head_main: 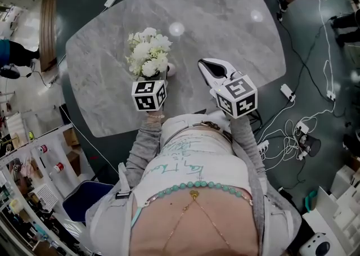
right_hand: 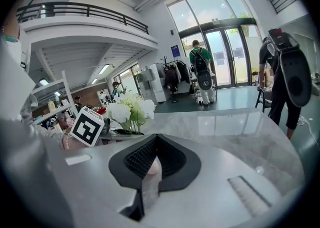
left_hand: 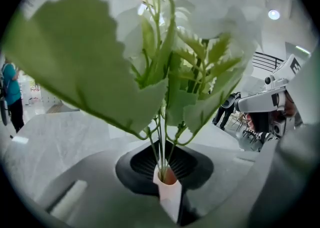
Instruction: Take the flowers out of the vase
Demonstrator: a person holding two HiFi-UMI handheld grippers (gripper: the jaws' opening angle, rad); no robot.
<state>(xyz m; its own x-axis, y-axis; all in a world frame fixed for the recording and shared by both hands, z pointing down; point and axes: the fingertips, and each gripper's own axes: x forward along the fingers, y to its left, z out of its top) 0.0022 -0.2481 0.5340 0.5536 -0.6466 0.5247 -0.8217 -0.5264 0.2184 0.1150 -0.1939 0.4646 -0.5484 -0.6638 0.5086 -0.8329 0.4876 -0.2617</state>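
The flowers (head_main: 149,52) are a small bunch of white, round-headed blooms. Pale green saw-edged leaves (left_hand: 85,56) sit under the heads. In the head view the bunch is over the near left part of the grey marbled counter (head_main: 225,18), just ahead of the left marker cube (head_main: 149,95). A small pale rounded thing (head_main: 170,70) peeks out at the lower right edge of the bunch. I cannot tell from these views whether it is the vase.

The left tongs (left_hand: 167,182) are closed on the flowers. In the left gripper view the thin green stems (left_hand: 161,147) rise straight out of the narrow gap at the tips of the two jaws, which pinch them low down. The leaves and white heads spread wide above and fill most of that view. The bunch stands about upright.

The right tongs (right_hand: 150,169) are closed too, jaw against jaw, with nothing between them. In the head view they are to the right of the flowers, apart from them and touching neither the bunch nor the left tongs. Their pale tips point out over the counter, and the right marker cube (head_main: 236,96) sits behind them. The right gripper view shows the white blooms off to its left, next to the left marker cube.
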